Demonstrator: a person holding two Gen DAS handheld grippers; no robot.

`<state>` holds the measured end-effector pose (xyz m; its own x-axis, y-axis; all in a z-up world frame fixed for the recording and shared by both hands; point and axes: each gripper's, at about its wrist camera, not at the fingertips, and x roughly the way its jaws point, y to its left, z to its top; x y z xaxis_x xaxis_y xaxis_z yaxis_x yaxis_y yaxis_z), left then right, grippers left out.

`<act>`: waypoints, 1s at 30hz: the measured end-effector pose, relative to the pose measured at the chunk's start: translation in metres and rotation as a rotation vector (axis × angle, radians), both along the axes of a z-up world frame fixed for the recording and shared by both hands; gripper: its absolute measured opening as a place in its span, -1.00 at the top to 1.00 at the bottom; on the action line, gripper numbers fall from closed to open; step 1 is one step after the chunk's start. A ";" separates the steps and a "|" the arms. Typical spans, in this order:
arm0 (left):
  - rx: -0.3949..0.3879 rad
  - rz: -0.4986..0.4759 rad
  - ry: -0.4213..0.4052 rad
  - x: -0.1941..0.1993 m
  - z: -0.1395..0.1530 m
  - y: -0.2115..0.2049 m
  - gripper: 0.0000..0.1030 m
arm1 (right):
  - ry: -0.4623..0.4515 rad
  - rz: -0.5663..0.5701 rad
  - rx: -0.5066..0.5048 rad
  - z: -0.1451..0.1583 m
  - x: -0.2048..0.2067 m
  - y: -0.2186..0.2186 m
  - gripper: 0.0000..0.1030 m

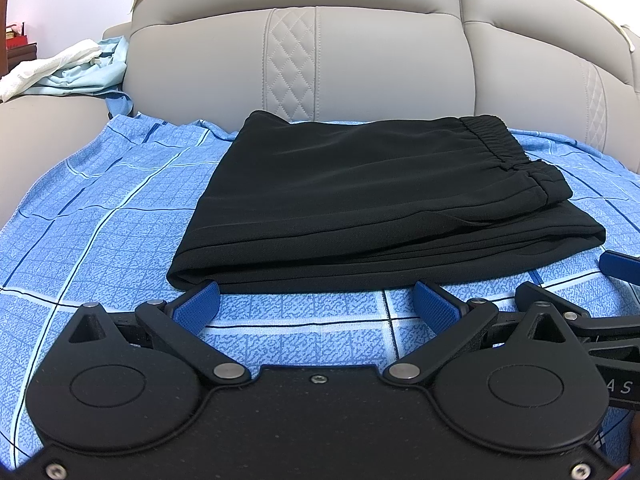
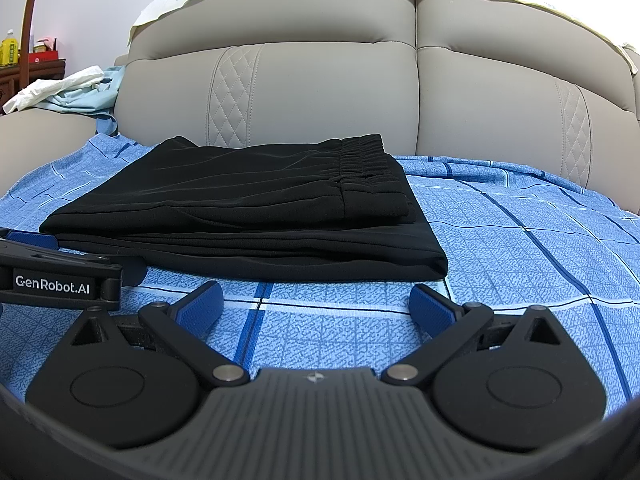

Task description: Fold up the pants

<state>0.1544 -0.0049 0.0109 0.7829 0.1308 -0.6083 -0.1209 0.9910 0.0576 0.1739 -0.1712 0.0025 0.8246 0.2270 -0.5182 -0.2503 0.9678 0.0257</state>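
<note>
The black pants [image 1: 340, 200] lie folded in a flat stack on the blue checked sheet [image 1: 100, 240] before the grey sofa back [image 1: 360, 60]. The left gripper [image 1: 318, 300] and right gripper [image 2: 316, 300] sit just short of the stack's near edge, both spread wide, gripping nothing.

Room: grey padded sofa against a white wall.
Blue checked sheet [image 2: 500, 240] covers the seat; quilted backrest [image 2: 320, 92]; crumpled cloths [image 1: 76, 68] on armrest; wooden shelf [image 2: 32, 70] far left.
</note>
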 end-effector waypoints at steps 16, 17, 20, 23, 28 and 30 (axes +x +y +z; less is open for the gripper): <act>0.000 0.003 -0.001 0.000 0.000 -0.001 -1.00 | 0.000 0.000 0.000 0.000 0.000 0.000 -1.00; 0.001 0.003 -0.001 0.000 0.000 -0.001 -1.00 | 0.000 0.000 0.000 0.000 0.000 0.000 -1.00; 0.000 0.003 -0.001 0.000 0.000 -0.001 -1.00 | -0.001 0.000 0.000 0.000 0.000 0.000 -1.00; 0.000 0.003 -0.001 0.000 0.000 -0.001 -1.00 | -0.001 0.000 0.000 0.000 0.000 0.000 -1.00; 0.001 -0.001 -0.004 0.000 0.000 -0.001 -1.00 | -0.001 0.000 0.000 0.000 0.000 0.000 -1.00; 0.002 -0.006 -0.005 0.001 0.000 0.000 -1.00 | -0.001 0.000 0.000 0.000 0.000 0.000 -1.00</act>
<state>0.1552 -0.0050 0.0110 0.7866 0.1272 -0.6042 -0.1153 0.9916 0.0586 0.1738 -0.1714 0.0026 0.8251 0.2269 -0.5174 -0.2502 0.9678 0.0254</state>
